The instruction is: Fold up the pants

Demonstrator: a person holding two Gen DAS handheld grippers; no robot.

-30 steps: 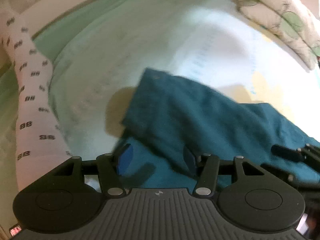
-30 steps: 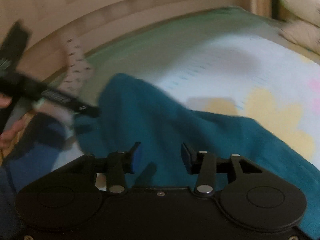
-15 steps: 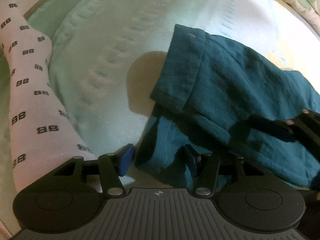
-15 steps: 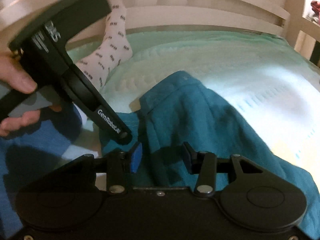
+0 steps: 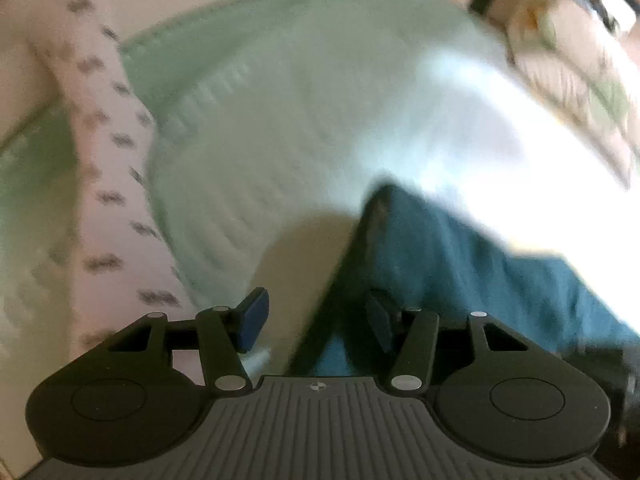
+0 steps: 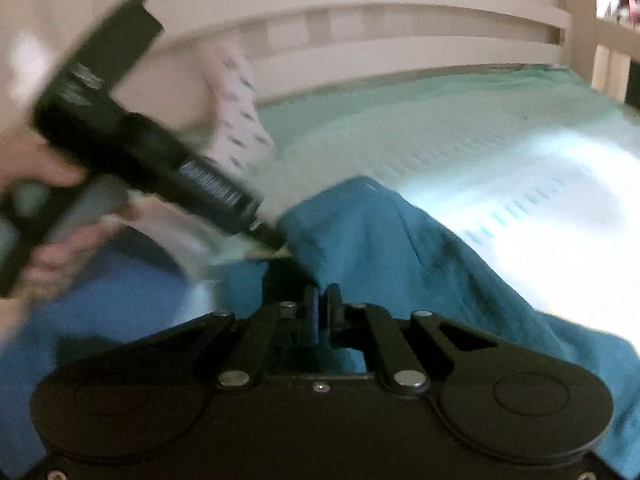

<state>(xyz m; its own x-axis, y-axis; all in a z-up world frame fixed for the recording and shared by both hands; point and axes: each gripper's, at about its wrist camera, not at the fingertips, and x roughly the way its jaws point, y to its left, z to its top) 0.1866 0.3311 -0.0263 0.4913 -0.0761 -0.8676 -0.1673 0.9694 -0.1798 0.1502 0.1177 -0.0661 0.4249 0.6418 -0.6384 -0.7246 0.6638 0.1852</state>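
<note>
Teal pants [image 5: 460, 264] lie on the pale green bed sheet [image 5: 280, 120], lower right in the blurred left wrist view. My left gripper [image 5: 316, 312] is open; the pants' dark edge runs between its blue pads [image 5: 252, 320] without being pressed. In the right wrist view the pants [image 6: 400, 240] rise in a ridge from my right gripper [image 6: 322, 300], whose jaws are shut on a pinch of the fabric. The left gripper [image 6: 276, 242] shows there too, held by a hand [image 6: 40, 176], its tips at the pants' left edge.
A leg in a white patterned sock [image 5: 108, 184] lies along the left, also seen as the sock [image 6: 240, 108]. A wooden bed rail [image 6: 400, 24] runs behind. A quilted pillow [image 5: 580, 92] sits far right. Blue cloth [image 6: 120, 300] covers the near left.
My right gripper's jaws have closed on the pants' fabric. Both grippers have shifted, and the pants now sit lower and further right in the left wrist view. The left gripper stays open.
</note>
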